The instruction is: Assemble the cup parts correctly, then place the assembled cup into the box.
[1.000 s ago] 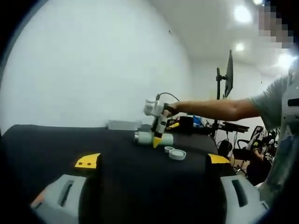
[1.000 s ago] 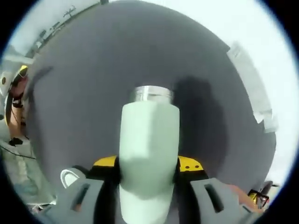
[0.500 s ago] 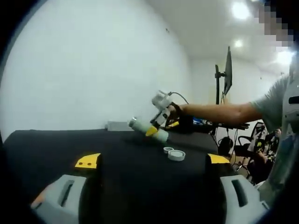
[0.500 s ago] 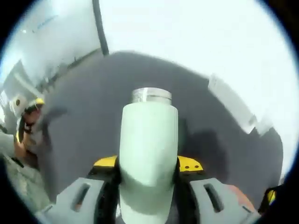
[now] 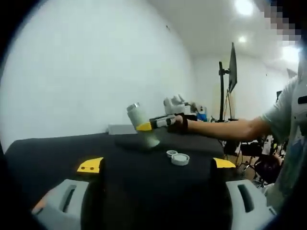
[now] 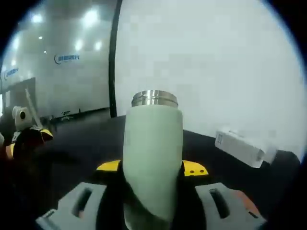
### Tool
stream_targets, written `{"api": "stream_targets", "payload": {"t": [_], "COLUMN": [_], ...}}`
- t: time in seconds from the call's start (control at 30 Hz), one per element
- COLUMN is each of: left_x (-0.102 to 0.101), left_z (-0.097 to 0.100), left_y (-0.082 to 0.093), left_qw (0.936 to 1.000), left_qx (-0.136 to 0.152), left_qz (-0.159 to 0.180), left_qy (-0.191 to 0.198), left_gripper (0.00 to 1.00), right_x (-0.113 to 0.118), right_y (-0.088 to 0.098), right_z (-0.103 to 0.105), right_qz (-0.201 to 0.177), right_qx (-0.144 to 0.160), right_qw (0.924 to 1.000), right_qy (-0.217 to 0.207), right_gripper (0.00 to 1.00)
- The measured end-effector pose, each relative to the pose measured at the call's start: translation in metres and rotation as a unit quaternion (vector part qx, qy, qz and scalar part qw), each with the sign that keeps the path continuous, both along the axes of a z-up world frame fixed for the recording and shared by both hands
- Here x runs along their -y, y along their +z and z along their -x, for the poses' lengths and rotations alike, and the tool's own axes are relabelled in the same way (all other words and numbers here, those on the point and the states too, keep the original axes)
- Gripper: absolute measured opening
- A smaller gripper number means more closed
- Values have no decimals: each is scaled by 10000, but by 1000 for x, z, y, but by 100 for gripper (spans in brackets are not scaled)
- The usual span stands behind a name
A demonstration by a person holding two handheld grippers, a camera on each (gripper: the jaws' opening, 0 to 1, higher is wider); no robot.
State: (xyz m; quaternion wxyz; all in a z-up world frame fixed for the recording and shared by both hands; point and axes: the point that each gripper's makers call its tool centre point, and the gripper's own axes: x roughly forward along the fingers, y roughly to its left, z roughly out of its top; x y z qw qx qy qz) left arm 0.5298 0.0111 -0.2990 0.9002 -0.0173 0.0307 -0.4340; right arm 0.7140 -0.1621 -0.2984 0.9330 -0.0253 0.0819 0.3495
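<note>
Closest to us in the left gripper view, our left gripper (image 5: 153, 191) sits low over the black table (image 5: 53, 153) with its jaws spread wide and nothing between them, just bare tabletop. A bit farther out, slightly right of centre, we've got two loose cup parts lying flat on the cloth: a bigger white round lid (image 5: 181, 159) and a small white ring (image 5: 171, 153) touching or just beside it on the far left. Nothing sits between them and the left gripper.

Beyond those, our right gripper (image 5: 144, 126) comes in from the right on an outstretched arm (image 5: 225, 128), clamped around the pale green cup body (image 5: 140, 125). The cup is off the table and close to upright, metal threaded neck on top, tilted a little to the left.

In the right gripper view the same cup body (image 6: 152, 158) stands right up the middle between the yellow-tipped jaws, which are pressed against both its sides, steel rim (image 6: 154, 98) at the far end.

At the far edge of the table there's a flat white box (image 6: 240, 146) lying by the white wall (image 6: 216, 62). Off to the right, past the table, a monitor on a stand (image 5: 232, 72).
</note>
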Motion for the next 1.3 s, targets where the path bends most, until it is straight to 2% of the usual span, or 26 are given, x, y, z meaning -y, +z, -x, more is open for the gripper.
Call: {"api": "stream_targets", "payload": {"t": [0.07, 0.17, 0.23, 0.5, 0.53, 0.7, 0.87, 1.13, 1.2, 1.3], "left_x": [-1, -1, 0, 7, 8, 11, 15, 22, 25, 29], "left_z": [0, 0, 0, 2, 2, 3, 4, 8, 8, 9], "left_y": [0, -1, -1, -1, -1, -3, 2, 7, 7, 15], "left_qw": [10000, 10000, 9999, 9999, 9999, 9999, 10000, 9998, 9997, 9996], "left_qx": [-2, -7, -8, -10, -8, -29, -23, 51, 65, 124], "left_qz": [-23, -82, -104, -113, -121, -158, -2, 7, -107, -146], "left_qy": [17, 48, 48, 16, 11, -14, -81, -176, -202, -215], "left_gripper": [84, 84, 84, 83, 83, 83, 83, 83, 83, 83], "right_x": [-1, 2, 6, -2, -6, 0, -2, 1, 4, 7], "right_y": [2, 5, 1, -22, -23, -20, -21, -23, -24, -17], "right_z": [-2, -6, -9, -4, 6, 13, 18, 25, 27, 31], "right_qz": [-277, -683, -717, -521, -524, -667, -509, -270, -282, -497], "right_qx": [216, 372, 404, 571, 630, 692, 736, 709, 684, 666], "right_qw": [9993, 9967, 9963, 9970, 9966, 9954, 9960, 9971, 9972, 9965], "right_qy": [-133, -243, -261, -44, -15, -25, 16, 51, 59, 83], "right_gripper": [43, 43, 43, 43, 43, 43, 44, 45, 45, 46]}}
